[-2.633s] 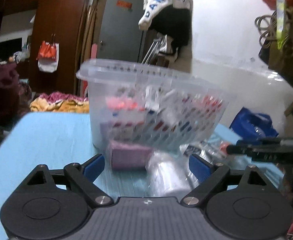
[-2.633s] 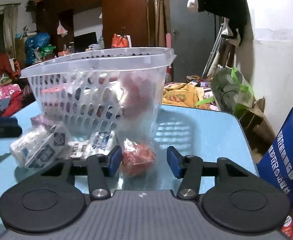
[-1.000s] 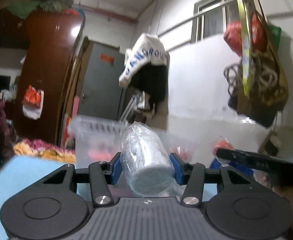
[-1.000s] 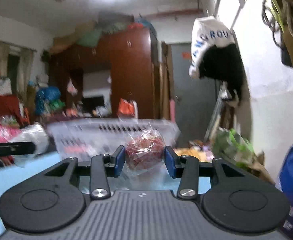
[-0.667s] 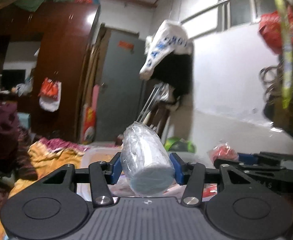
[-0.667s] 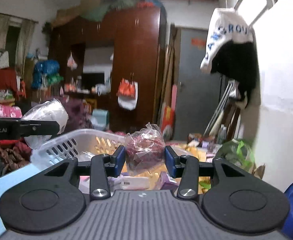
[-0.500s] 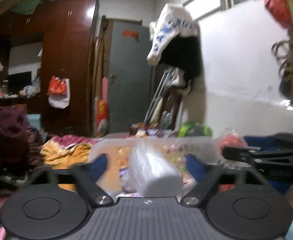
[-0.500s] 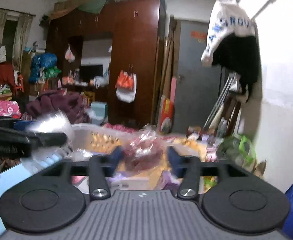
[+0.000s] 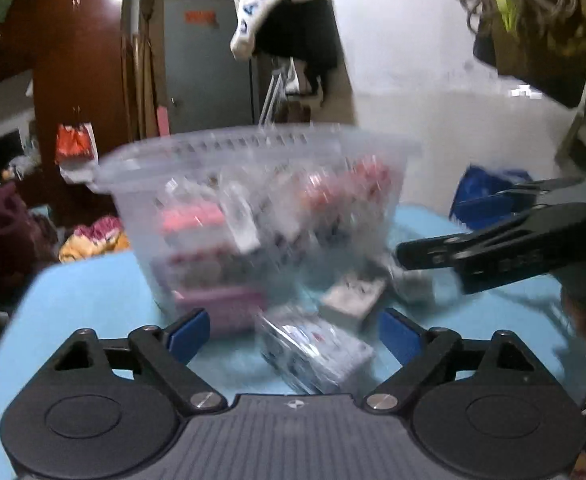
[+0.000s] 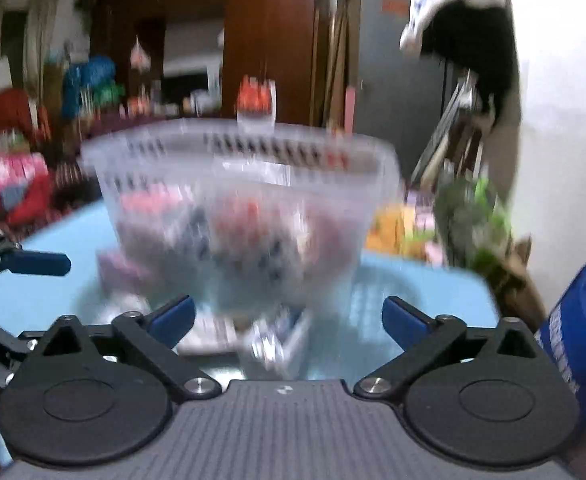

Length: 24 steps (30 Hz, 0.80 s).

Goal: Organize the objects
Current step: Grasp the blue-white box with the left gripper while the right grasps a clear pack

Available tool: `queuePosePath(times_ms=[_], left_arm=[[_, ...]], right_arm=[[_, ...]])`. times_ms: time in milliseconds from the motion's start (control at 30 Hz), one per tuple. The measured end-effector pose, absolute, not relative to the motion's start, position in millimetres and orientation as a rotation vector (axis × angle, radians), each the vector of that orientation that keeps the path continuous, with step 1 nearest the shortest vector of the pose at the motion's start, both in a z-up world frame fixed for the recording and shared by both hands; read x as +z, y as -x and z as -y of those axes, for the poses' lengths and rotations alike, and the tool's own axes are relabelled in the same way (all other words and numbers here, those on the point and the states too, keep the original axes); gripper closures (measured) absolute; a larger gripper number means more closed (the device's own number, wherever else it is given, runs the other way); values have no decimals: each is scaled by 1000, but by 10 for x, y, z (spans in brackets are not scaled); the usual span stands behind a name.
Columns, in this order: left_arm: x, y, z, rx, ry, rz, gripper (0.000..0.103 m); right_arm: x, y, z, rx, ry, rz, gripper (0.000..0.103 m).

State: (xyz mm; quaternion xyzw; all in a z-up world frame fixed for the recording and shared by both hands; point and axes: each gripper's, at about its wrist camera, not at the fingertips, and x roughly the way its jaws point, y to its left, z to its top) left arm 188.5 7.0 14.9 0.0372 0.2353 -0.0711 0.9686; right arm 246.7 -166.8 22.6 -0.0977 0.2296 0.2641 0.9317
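A clear slotted plastic basket (image 9: 253, 208) full of packets stands on the blue table (image 9: 93, 292); it also shows in the right wrist view (image 10: 245, 216). My left gripper (image 9: 293, 332) is open and empty, low over a clear-wrapped packet (image 9: 317, 352) on the table. A white box (image 9: 353, 296) and a pink box (image 9: 221, 304) lie by the basket's foot. My right gripper (image 10: 289, 320) is open and empty, above a wrapped packet (image 10: 277, 340) in front of the basket. Both views are blurred.
The right gripper's black arm (image 9: 513, 244) crosses the right side of the left wrist view. A blue bag (image 10: 581, 320) stands at the table's right edge. Wardrobe, door and cluttered bedding lie behind the table.
Both grippers opened and dropped their loads, the white roll and the red packet, over the basket. Both then came down to table level in front of it.
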Motion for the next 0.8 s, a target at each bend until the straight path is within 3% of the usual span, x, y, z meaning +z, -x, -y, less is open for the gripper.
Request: queuePosePath(times_ms=[133,267,333,400,467,500,800], left_arm=[[63,-1958,-48,-125,-66,-532,9],[32,-2069,17,-104,-107,-570,9],[13,-2115,58,-118,-117,-598,23],[-5,-2124,42,-113,-100,-608,36],[-17,-2095,-7,-123,-66,-600,37],[-16,-2083,-35,-132,-49,-593,38],[-10,-1899,-364,-307,144,-447,40]], right_arm=[[88,-2654,1674,576,146,-573,27],[-5,-2700,1643,572,151,-599,30],[-38,-2660,1648,579,143,-594,31],[-57,-2625,1693,583,139,-582,41],[-67,-2611,1696,589,131,-576,46],[-69,-2606,1709,586,135,-573,55],[-38,-2462,1836,563,115,-515,55]])
